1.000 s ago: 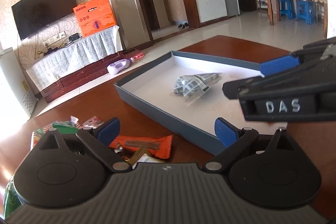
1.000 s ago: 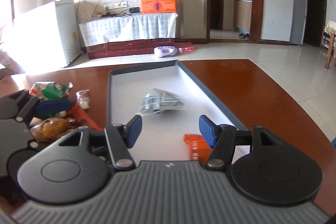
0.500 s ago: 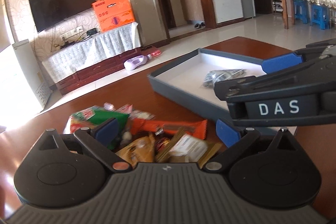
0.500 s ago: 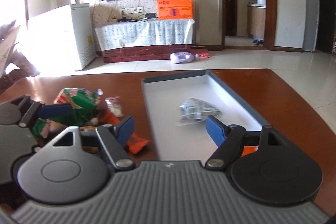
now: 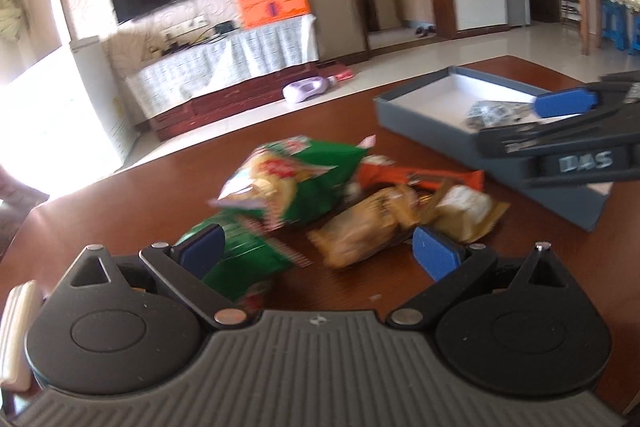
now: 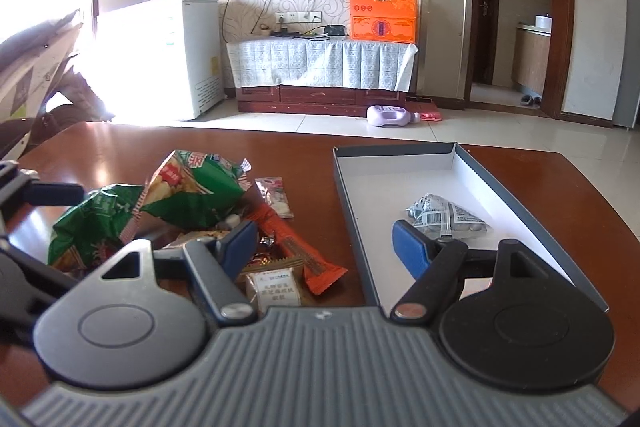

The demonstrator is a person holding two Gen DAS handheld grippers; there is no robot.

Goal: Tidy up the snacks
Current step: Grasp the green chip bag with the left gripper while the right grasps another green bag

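One packet boxed: only the silver packet point(image 6: 446, 217) lies in the grey box point(image 6: 516, 193) that I can see; its near end is hidden behind my right gripper.
Right gripper: my right gripper point(image 6: 324, 247) has just been opening its fingers; they now stand apart with nothing between them, low over the box's near left wall.
Left gripper: my left gripper point(image 5: 318, 253) has swung left, off the box and onto the snack pile; its fingers are spread wide and empty.
Snack pile: on the tabletop point(image 6: 132, 151), left of the box: a green chip bag point(image 5: 294, 179), an orange bar point(image 6: 298, 245), a gold packet point(image 5: 366, 227), and smaller wrappers beneath.
Blur: the left view is smeared, so I cannot tell whether the left fingers touch the green bag.
Meaning: I judge one drop is finished and the next pick is starting; most of the sorting remains.
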